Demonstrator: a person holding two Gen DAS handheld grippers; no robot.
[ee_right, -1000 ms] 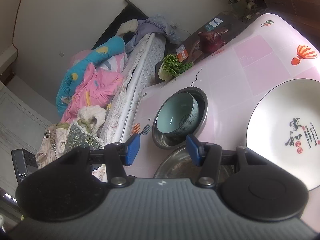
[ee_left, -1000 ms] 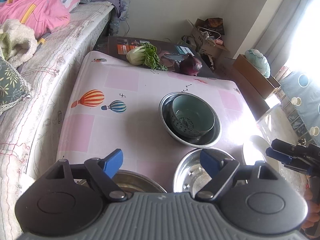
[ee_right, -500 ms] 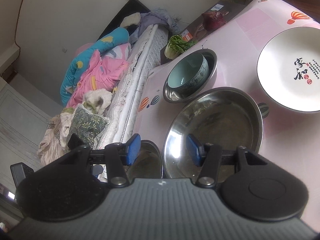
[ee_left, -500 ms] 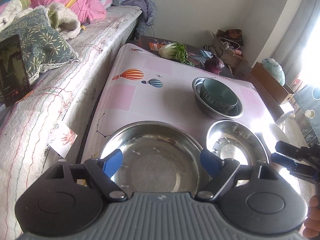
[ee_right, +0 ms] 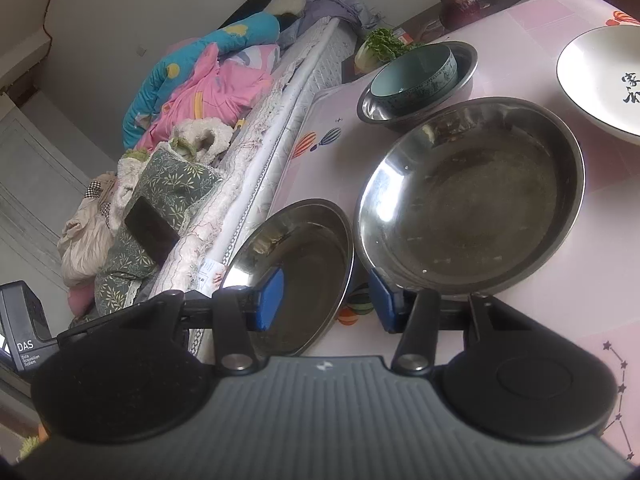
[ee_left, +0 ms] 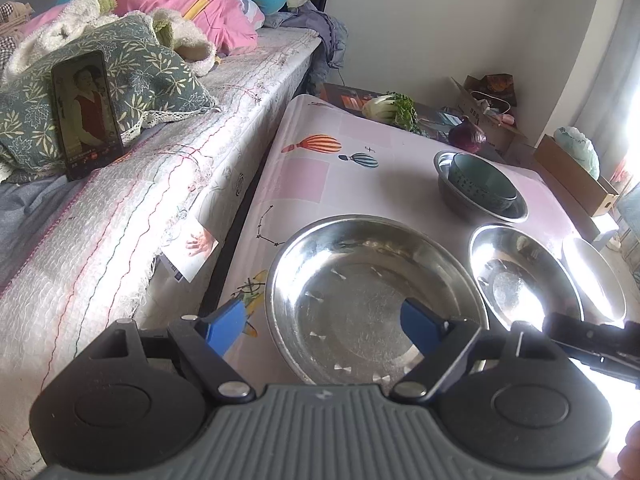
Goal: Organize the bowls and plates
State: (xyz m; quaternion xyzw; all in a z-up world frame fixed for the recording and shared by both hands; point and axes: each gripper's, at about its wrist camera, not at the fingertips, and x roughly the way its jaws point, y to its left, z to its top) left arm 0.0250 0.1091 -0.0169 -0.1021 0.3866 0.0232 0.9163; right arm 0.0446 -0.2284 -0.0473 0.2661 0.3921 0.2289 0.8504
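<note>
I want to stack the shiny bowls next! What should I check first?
1. Left tongs open and empty: ok.
2. Right tongs open and empty: ok.
3. Teal bowl nested inside the far steel bowl: ok.
4. Other bowls stacked: not ok. The bedside steel bowl and the middle steel bowl sit side by side.
5. White plate has nothing on it: ok.
6. Which loose bowl is smaller: cannot tell, because the lens bends sizes.

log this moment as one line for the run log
left gripper: open, empty, over steel basin | right gripper: open, empty | ceramic bowl nested in steel bowl | white plate apart
</note>
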